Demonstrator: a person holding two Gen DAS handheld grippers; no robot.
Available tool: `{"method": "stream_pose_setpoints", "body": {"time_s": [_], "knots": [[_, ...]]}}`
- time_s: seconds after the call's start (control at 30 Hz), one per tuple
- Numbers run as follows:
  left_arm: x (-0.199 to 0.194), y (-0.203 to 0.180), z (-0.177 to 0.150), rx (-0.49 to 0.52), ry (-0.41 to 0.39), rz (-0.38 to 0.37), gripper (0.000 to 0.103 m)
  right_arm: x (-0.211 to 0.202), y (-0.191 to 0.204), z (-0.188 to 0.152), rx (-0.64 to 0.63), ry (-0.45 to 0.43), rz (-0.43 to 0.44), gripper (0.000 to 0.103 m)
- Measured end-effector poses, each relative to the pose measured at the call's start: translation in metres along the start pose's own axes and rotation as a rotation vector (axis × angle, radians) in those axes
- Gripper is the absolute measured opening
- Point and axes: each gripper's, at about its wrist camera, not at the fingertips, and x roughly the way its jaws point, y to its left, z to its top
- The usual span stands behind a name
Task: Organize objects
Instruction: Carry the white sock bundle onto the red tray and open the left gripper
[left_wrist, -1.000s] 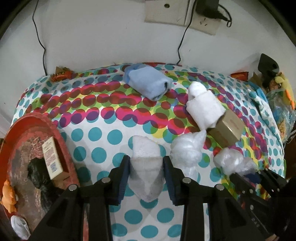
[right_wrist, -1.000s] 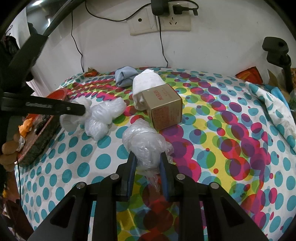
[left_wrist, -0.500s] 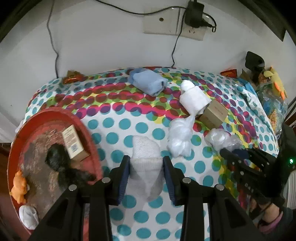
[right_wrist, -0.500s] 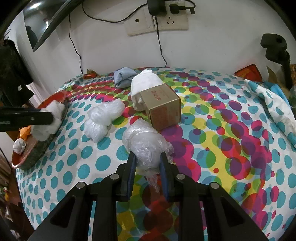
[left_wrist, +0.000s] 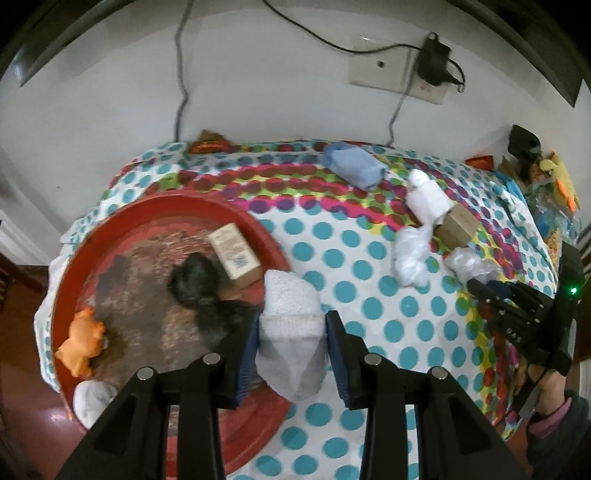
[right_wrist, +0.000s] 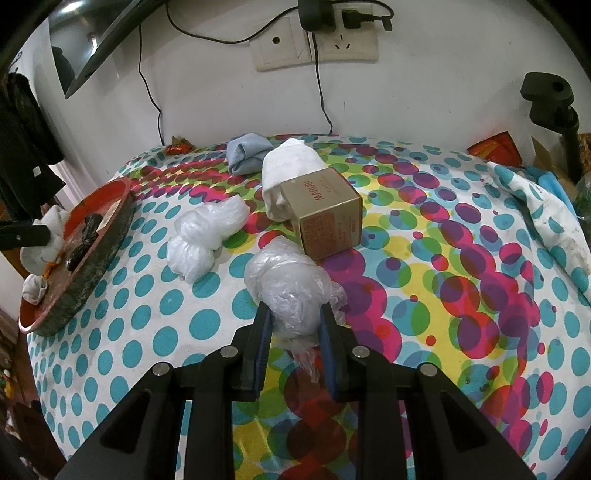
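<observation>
2 grippers, and you have something clamped in each. Your left gripper (left_wrist: 291, 334) pinches a white rolled sock (left_wrist: 291, 317) between its blue pads; the sock hangs above the right rim of the red tray (left_wrist: 122, 221), partly over the tray and partly over the dotted cloth (left_wrist: 369, 306). In the right wrist view that sock (right_wrist: 48, 236) shows at the far left, level with the tray (right_wrist: 107, 236).

Your right gripper (right_wrist: 295, 325) is closed on a clear crumpled plastic bag (right_wrist: 291, 288), which sits on the cloth (right_wrist: 424, 302) just in front of a tan cardboard box (right_wrist: 325, 218).

Inside the tray lie 5 things: a small printed carton (left_wrist: 234, 254), a black bundle (left_wrist: 195, 280) touching it, an orange toy (left_wrist: 81, 341) at the left rim, and another white sock (left_wrist: 92, 400) near the front rim.

On the cloth you also have a white plastic bundle (right_wrist: 203, 236) left of the box, a white rolled cloth (right_wrist: 288, 173) touching the box's back, and a blue folded cloth (right_wrist: 245, 153) near the wall. An orange wrapper (right_wrist: 177, 147) sits at the far edge.
</observation>
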Motion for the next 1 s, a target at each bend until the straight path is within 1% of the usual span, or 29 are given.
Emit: {"method": "stream_pose_setpoints", "body": {"time_s": [0.27,0.37,0.47,0.8,0.87,1.0], "knots": [[-0.011,0.043,-0.011,-0.050,0.001,0.072,0.036,0.000,-0.001,0.000,-0.001,0.001,0.000,0.023],[-0.009,0.060,-0.014,-0.078,0.016,0.093,0.036,0.000,-0.001,0.000,0.000,0.001,0.001,0.023],[-0.005,0.074,-0.018,-0.092,0.030,0.119,0.036,0.000,-0.001,0.001,-0.002,0.001,-0.001,0.023],[0.021,0.118,-0.035,-0.170,0.097,0.161,0.036,0.001,-0.002,0.001,-0.001,0.002,0.001,0.023],[0.023,0.124,-0.039,-0.177,0.106,0.163,0.036,0.001,-0.002,0.001,-0.003,0.004,0.000,0.023],[0.028,0.135,-0.044,-0.179,0.124,0.194,0.036,0.003,-0.001,0.001,-0.010,0.006,-0.009,0.023]]}}
